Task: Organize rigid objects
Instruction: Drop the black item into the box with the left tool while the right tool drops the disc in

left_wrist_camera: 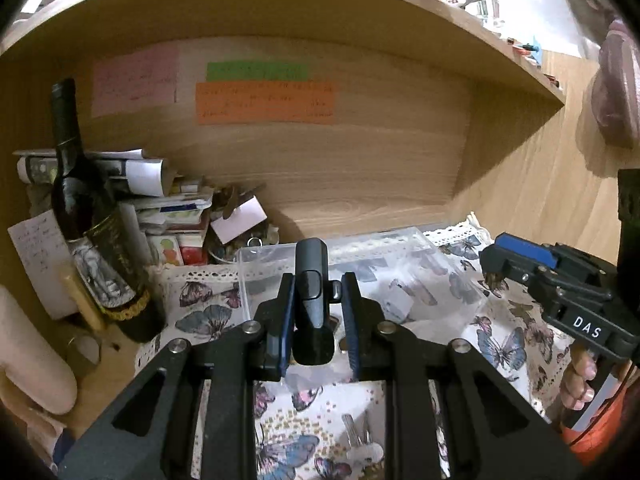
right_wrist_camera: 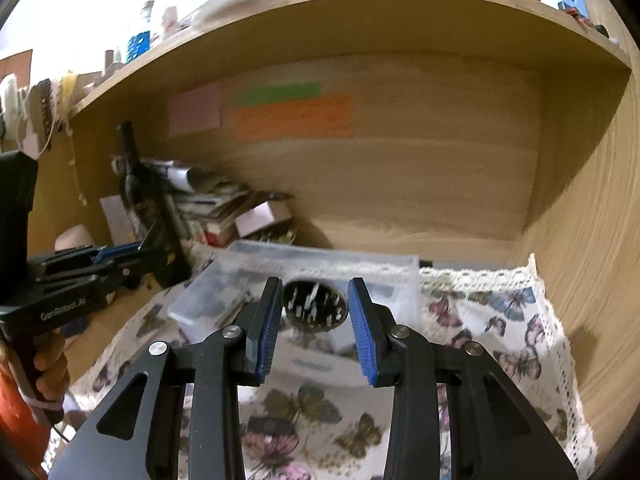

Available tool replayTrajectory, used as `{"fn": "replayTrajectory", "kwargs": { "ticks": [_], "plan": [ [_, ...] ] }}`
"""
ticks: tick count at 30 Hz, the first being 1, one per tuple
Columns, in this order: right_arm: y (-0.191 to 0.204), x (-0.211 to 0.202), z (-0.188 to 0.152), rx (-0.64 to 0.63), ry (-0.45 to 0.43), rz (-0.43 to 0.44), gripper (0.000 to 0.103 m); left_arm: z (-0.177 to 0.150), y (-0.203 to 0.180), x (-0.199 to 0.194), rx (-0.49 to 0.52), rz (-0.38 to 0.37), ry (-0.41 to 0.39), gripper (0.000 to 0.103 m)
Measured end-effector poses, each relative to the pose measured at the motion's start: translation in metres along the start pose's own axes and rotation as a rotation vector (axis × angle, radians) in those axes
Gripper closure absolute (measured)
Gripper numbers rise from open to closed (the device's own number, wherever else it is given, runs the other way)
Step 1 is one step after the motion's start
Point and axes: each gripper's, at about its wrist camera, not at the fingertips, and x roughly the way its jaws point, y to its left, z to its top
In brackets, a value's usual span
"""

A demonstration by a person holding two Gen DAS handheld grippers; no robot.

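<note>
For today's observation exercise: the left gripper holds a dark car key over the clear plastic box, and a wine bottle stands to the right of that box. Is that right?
Not quite. The wine bottle stands to the left of the clear plastic box, not the right, as the left wrist view shows. The left gripper does hold the dark car key over that box.

Warm indoor light, your left view sharp, your right view smeared by motion blur, blown-out white above the shelf [left_wrist_camera: 280, 8], fisheye bending, dark corners.
</note>
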Motion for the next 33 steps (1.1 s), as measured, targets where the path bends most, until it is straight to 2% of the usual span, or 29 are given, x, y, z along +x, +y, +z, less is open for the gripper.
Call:
{"fn": "replayTrajectory", "kwargs": {
  "ticks": [5, 13, 19, 22, 24, 28, 30, 33],
  "plan": [
    [-0.002, 0.019, 0.005, -0.007, 0.017, -0.01, 0.076, 0.001, 0.004, 0.026, 0.001, 0.012, 0.042, 0.082],
    [-0.008, 0.061, 0.0, 0.006, 0.114, 0.003, 0.079, -0.01, 0.009, 0.072, 0.003, 0.005, 0.163, 0.081],
    [-0.01, 0.059, -0.009, 0.007, 0.142, 0.016, 0.078, -0.021, 0.013, 0.093, -0.01, -0.003, 0.247, 0.081],
    [-0.008, 0.056, -0.014, 0.004, 0.152, 0.018, 0.072, -0.021, 0.014, 0.089, -0.021, -0.008, 0.244, 0.073],
    [-0.007, 0.053, -0.017, 0.004, 0.155, 0.024, 0.067, -0.019, 0.013, 0.08, -0.026, 0.003, 0.238, 0.062],
    [-0.002, 0.046, -0.022, -0.002, 0.158, 0.035, 0.062, -0.015, 0.008, 0.055, -0.003, 0.021, 0.173, 0.046],
    [0.001, 0.042, -0.027, -0.009, 0.161, 0.042, 0.055, -0.014, 0.006, 0.045, 0.007, 0.026, 0.149, 0.036],
    [0.007, 0.038, -0.036, -0.018, 0.177, 0.049, 0.046, -0.017, 0.004, 0.03, 0.025, 0.046, 0.125, 0.027]
  ]
}}
